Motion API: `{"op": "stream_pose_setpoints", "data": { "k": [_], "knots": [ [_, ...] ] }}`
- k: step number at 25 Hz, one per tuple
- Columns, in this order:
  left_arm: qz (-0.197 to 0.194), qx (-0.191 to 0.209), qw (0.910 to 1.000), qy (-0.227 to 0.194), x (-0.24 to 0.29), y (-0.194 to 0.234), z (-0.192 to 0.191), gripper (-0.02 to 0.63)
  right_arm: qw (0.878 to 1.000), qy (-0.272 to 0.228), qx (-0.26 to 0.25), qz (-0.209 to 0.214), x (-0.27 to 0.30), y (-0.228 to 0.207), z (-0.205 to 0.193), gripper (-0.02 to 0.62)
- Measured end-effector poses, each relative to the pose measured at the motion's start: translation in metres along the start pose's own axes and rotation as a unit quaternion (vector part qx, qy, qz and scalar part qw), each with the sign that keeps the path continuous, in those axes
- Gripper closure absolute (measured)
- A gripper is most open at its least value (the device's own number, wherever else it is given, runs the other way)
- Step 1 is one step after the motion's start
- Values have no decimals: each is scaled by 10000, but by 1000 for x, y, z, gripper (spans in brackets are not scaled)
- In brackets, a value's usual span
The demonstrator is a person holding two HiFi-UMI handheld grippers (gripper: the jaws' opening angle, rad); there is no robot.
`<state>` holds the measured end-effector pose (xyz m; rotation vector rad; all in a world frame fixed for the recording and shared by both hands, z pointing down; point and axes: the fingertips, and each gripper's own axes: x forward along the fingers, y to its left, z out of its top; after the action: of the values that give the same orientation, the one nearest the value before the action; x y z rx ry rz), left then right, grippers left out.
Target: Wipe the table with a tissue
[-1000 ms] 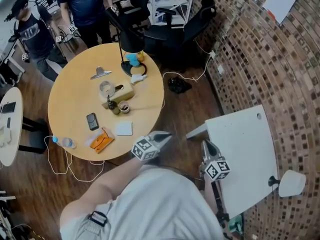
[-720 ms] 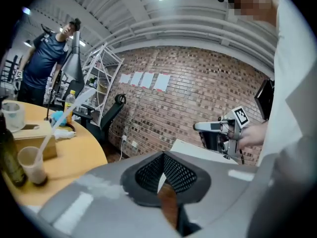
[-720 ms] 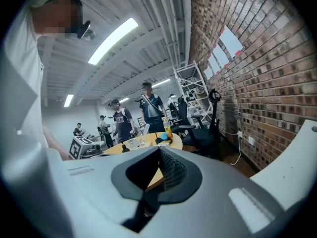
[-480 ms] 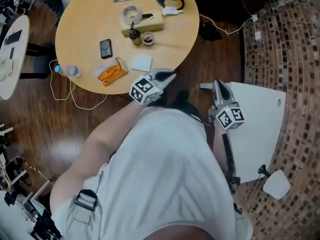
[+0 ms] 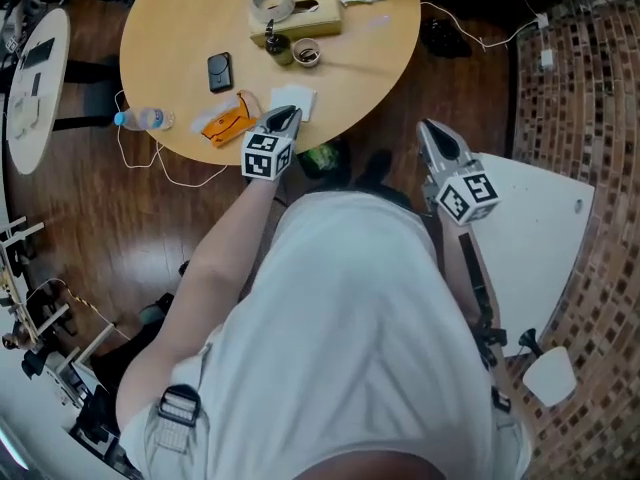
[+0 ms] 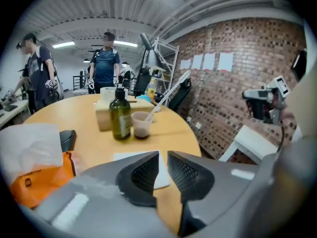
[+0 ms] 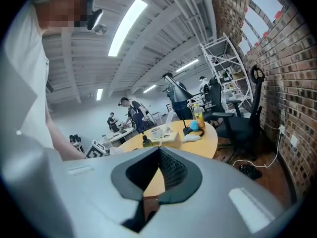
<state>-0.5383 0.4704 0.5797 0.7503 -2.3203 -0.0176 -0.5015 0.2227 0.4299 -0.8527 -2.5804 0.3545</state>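
**Thin tissue near desk edge, narrow jaw gap: risk of a push instead of a pinch**

The left hand-held gripper (image 5: 285, 117) hangs just over the near rim of the round desk (image 5: 390, 38), tips aimed at the tissue (image 5: 302, 100). Its jaws have just been opening and stand slightly spread, with nothing between them. The tissue lies flat on the desk, close to the near edge, just ahead of the tips. The right hand-held gripper (image 5: 429, 130) is off the desk to the side, jaws pressed together and empty.

Likely failures:
- The gap looks narrow for a flat sheet. The tips may skid the tissue along the wood instead of lifting a fold.
- A pull toward the person could drag the tissue off the edge onto the floor.
- The orange packet (image 5: 226, 126) sits just beside the tissue, so an off-line approach could catch or shove it.
- The phone (image 5: 220, 71) is near, and the green bottle (image 5: 283, 47) and cup (image 5: 306, 54) stand further in. A wide wipe could knock them, and the cup may spill.
- The water bottle (image 5: 143, 119) lies at the rim and could roll off if bumped.
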Motion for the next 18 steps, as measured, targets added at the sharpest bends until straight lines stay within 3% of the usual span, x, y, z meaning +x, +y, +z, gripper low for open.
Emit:
{"op": "stream_pose_setpoints", "data": {
  "k": [1,7,11,14,17,18],
  "knots": [
    [156,-15,9997,174,7,11,-7,519,10000,28,41,-3,-1,-2,-1,588],
    [580,22,9931,1016,42,41,-29,419,9997,46,167,-185,-13,-25,-2,588],
    [590,-17,9874,1467,51,43,-43,411,9992,2,234,-325,-23,-34,-4,588],
    [608,-78,9858,1564,56,42,-47,402,9988,-14,279,-410,-28,-41,-2,588],
    [587,116,9841,1674,57,37,-47,405,9984,-59,300,-476,-32,-43,-1,588],
    [520,226,9831,1742,58,33,-47,437,9983,-71,306,-495,-32,-43,-1,588]
  ]
}}
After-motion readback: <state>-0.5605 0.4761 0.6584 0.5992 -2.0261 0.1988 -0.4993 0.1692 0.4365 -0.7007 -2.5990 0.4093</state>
